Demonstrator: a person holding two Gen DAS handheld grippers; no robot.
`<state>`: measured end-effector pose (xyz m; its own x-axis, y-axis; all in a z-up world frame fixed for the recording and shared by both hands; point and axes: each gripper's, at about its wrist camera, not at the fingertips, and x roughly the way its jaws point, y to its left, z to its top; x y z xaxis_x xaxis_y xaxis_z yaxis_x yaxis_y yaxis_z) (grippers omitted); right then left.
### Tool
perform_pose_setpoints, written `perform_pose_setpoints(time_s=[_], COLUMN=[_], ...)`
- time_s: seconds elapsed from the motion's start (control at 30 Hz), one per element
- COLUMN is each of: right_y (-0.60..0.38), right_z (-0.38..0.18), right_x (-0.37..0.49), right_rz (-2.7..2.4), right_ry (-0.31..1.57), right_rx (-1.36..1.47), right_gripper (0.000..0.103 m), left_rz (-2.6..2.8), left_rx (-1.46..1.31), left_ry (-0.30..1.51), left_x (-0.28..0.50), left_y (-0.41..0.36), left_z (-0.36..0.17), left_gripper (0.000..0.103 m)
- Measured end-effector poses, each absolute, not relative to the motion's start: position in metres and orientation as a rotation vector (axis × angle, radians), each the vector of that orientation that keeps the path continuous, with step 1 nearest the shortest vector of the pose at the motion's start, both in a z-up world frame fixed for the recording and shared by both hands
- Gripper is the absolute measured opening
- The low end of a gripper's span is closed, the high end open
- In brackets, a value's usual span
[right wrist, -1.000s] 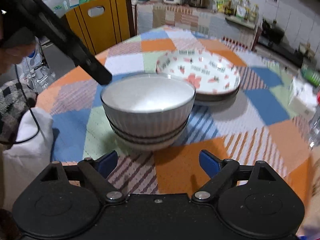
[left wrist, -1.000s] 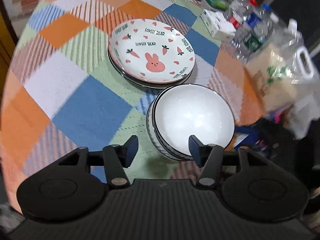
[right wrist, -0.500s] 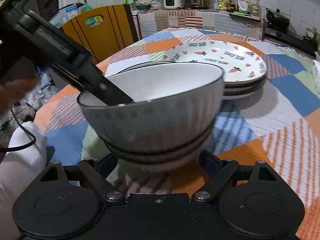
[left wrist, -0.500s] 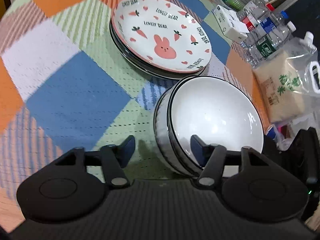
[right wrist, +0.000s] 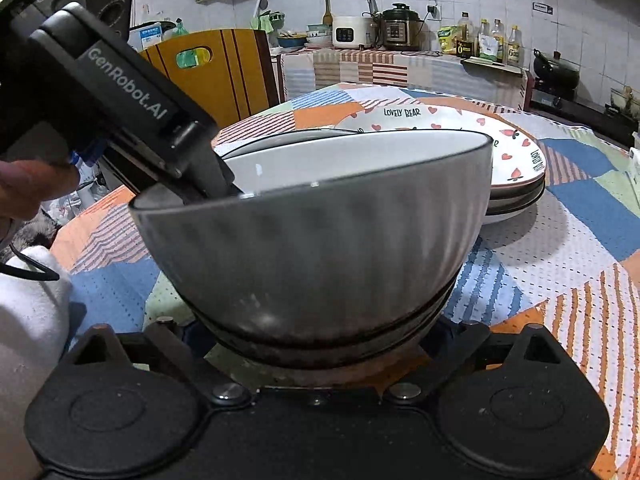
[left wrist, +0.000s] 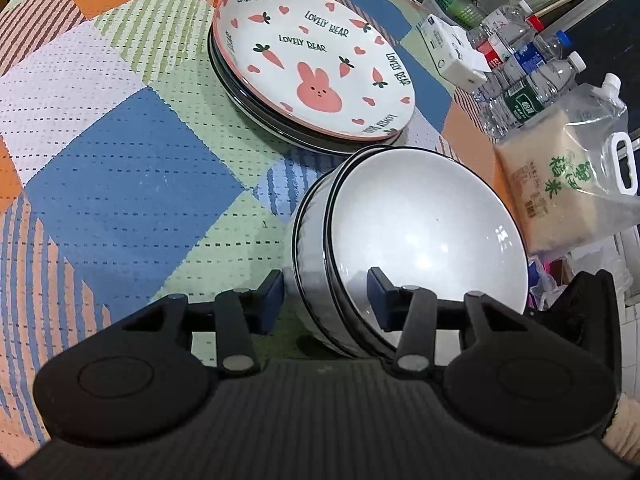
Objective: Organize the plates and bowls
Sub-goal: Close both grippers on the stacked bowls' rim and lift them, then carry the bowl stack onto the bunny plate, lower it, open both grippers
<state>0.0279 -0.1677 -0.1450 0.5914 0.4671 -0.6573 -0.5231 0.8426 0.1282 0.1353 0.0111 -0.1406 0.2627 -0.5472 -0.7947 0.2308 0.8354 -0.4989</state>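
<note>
The left claw [left wrist: 326, 294] straddles the near wall of the stacked bowls [left wrist: 404, 240], one pad outside against the ribbed side and one inside the top bowl; its jaws are closing on that wall, though I cannot tell whether both pads press yet. A rim pinch like this suits lifting the top bowl out of the nest. The right claw [right wrist: 320, 344] sits low at the stack's base with its jaws opening and spread wide to either side of the bottom bowl, fingertips hidden behind it, holding nothing; my guess is it means to steady or cradle the stack. The bowls stand on the checked cloth of the desk [left wrist: 128, 184], just beside the stacked rabbit plates [left wrist: 316, 68]; bottles [left wrist: 532, 72] and a rice bag [left wrist: 560, 188] lie beyond.

A second ago both claws hung higher and farther off; the left one's pads stood wider apart over the rim, and the bowl filled far less of the right view.
</note>
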Motion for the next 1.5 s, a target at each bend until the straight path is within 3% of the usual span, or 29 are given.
perform_pose_setpoints(time_s=[0.37,0.8,1.5], right_y=[-0.175,-0.177,-0.159], right_z=[-0.103,-0.053,-0.105], right_x=[0.024,0.1,0.186], right_rz=[0.549,0.51,0.473], right_ry=[0.666,0.585,0.775], right_rx=[-0.08,-0.116,-0.133], right_gripper=[0.099,0.099,0.099], left_rz=[-0.563,-0.557,-0.519], left_rx=[-0.24,-0.168,-0.252], left_ry=[1.154,1.047,1.166], left_x=[0.135,0.209,0.308], left_y=[0.001,-0.01,-0.005], left_z=[-0.085,-0.016,-0.095], left_gripper=[0.044,0.044,0.044])
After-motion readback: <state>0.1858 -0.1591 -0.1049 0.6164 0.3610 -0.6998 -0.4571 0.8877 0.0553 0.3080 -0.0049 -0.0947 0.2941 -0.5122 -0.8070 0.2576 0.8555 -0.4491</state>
